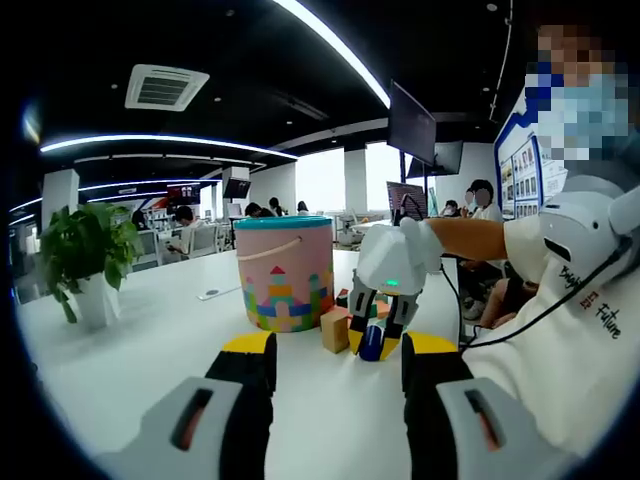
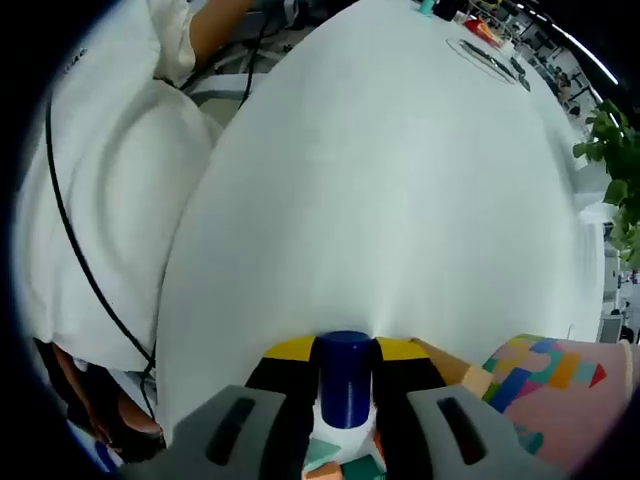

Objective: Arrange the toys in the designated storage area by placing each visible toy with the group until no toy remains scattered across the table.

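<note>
Your right gripper clamps a blue cylinder block beside the pink bucket — left gripper gapes, empty; blocks remain.

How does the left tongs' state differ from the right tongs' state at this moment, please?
The left tongs stand open with nothing between them, while the right tongs are shut on a blue cylinder block. The left tongs hang back over bare white table, whereas the right tongs sit among the blocks beside the pink bucket. Both have yellow-tipped black jaws.
</note>
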Demonstrator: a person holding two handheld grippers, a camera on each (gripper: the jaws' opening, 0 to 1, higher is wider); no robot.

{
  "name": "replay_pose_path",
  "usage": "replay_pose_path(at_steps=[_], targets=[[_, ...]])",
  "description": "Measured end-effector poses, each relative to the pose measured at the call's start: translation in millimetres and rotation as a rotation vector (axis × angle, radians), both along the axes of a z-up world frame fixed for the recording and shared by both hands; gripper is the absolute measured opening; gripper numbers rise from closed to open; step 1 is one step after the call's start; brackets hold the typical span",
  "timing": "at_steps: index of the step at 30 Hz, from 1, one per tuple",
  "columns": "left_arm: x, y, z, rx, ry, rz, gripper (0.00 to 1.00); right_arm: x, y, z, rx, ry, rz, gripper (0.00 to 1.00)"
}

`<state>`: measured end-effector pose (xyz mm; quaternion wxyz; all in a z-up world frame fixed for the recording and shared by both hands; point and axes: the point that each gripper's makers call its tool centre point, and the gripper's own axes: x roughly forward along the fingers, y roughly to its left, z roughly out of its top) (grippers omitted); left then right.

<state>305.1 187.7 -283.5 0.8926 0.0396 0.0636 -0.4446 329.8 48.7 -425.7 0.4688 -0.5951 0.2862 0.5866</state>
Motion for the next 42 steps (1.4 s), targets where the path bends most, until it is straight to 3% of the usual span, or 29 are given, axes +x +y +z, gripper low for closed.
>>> replay_pose_path(at_steps=[1, 5, 9, 13, 19, 24, 25, 29, 32, 42], targets=[[0.5, 0, 0.1, 0.001, 0.000, 0.002, 0.52, 4, 3, 1.3, 0.011, -0.030, -0.040, 0.20], [-0.1, -1, 2.4, 0.001, -0.006, 0.003, 0.51, 3, 5, 5.5, 0.092, -0.097, 0.002, 0.20], [-0.4, -1, 2.2, 0.006, -0.007, 0.006, 0.51, 4, 3, 6.8, 0.164, -0.084, -0.029, 0.20], [-0.8, 0, 4.4, 0.006, -0.012, 0.011, 0.51, 11, 3, 28.2, 0.310, -0.104, -0.091, 0.20], [-1.3, 1, 4.8, 0.001, -0.015, 0.011, 0.51, 4, 15, 77.2, 0.666, 0.044, -0.209, 0.20], [-0.7, 3, 3.7, 0.002, -0.012, 0.015, 0.51, 2, 17, 95.4, 0.834, 0.103, -0.272, 0.20], [-0.5, 3, 3.4, 0.001, -0.011, 0.016, 0.51, 1, 17, 102.2, 0.909, 0.135, -0.299, 0.20], [-1.2, 2, 4.4, 0.001, -0.013, 0.017, 0.51, 14, 10, 116.9, 1.087, 0.216, -0.411, 0.20], [-1.6, 2, 5.4, 0.004, -0.017, 0.014, 0.51, 20, 2, 113.6, 1.109, 0.210, -0.448, 0.20], [0.1, 2, 3.4, 0.002, -0.008, 0.018, 0.51, 16, -4, 117.7, 1.226, 0.271, -0.478, 0.20]])
